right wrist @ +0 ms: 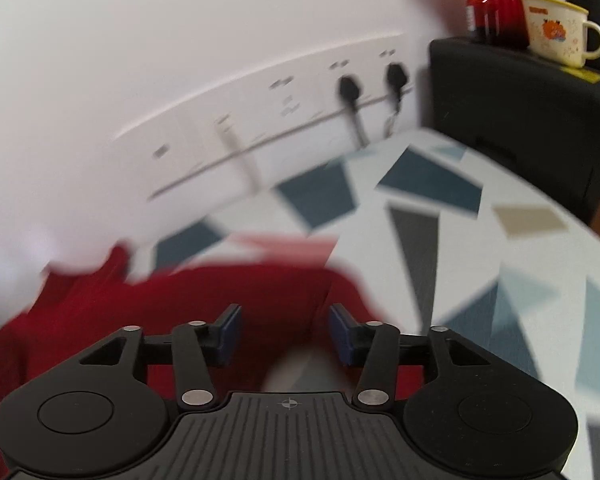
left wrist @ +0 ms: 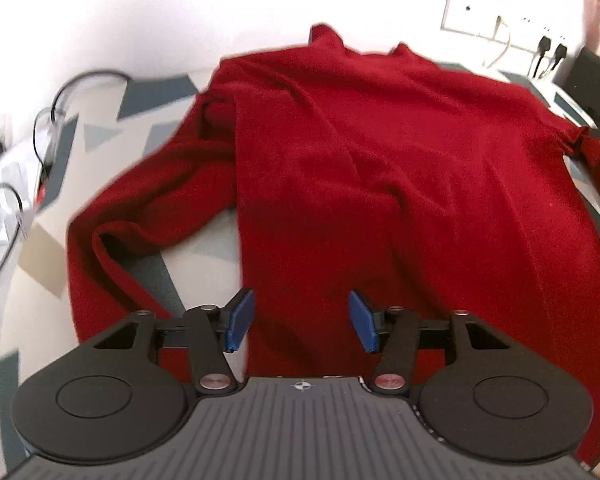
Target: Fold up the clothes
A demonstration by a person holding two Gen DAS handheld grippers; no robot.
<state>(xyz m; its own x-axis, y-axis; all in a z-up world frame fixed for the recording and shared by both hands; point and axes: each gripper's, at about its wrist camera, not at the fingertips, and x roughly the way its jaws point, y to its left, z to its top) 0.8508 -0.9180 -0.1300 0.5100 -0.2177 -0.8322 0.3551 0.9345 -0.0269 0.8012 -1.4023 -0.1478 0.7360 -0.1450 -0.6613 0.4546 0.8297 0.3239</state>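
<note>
The red sweater (left wrist: pixel 380 160) lies spread on the worktop (left wrist: pixel 28 264), not yet folded. I judge the next move is to take its near hem. My left hand-held gripper (left wrist: pixel 302 320) and right hand-held gripper (right wrist: pixel 285 334) both tilt downward over it, half open, holding nothing.

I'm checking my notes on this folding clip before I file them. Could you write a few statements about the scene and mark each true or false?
1. The garment is a red sweater spread on the patterned table. True.
2. The left gripper is clamped on the fabric. False: its jaws stand apart over the cloth, pinching nothing.
3. A cream mug stands on a black box. True.
4. The right gripper holds the mug. False: its jaws are open, with nothing held.
5. Two black plugs sit in the wall sockets. True.
</note>
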